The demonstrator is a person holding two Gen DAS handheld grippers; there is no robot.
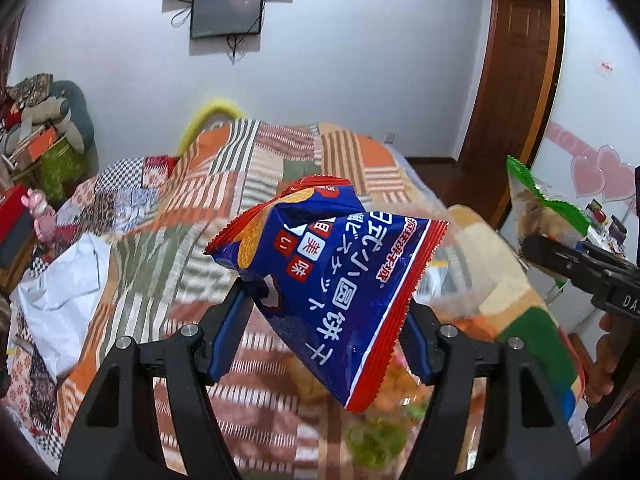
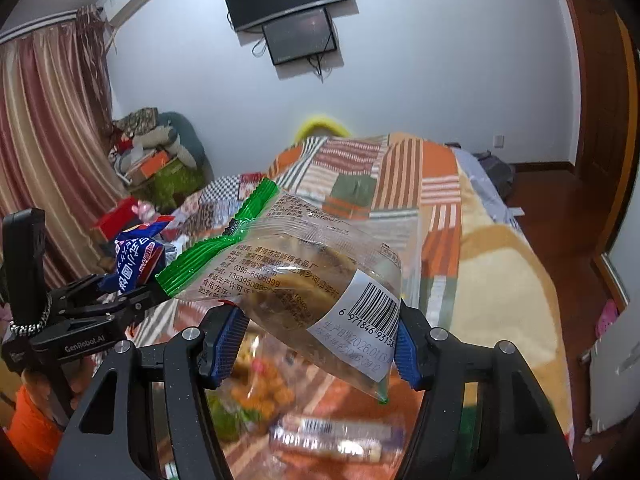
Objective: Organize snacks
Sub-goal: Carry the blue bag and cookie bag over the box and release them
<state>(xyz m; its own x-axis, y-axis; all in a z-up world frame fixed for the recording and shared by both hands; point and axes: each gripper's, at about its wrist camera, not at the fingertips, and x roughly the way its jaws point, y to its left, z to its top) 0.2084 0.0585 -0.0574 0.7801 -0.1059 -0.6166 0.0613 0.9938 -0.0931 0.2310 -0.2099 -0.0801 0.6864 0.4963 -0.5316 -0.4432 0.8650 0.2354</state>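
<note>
Left claw [image 1: 326, 320]: closed on the blue snack packet [image 1: 332, 280], which is pinched between the two blue pads and raised above the bed.
Blue snack packet: red crimped edges and white lettering are shown; it is tilted, its upper end reaching up and away from the claw, its lower corner hanging between the fingers.
Right claw [image 2: 316, 344]: closed on the clear snack packet [image 2: 304, 276], gripped at its barcode end between the blue pads.
Clear snack packet: a green crimped edge is carried at the end far from the claw; a brown baked item is seen inside.
Below the claws: blurred loose snacks [image 2: 332, 440] are lying on the bed [image 2: 400, 184], directly beneath the right claw.
Beyond the claws: a patchwork blanket is spread over the bed; two dark screens [image 2: 296, 36] are mounted on the far wall.
Beside: each claw is seen at the edge of the other's view, well apart.
</note>
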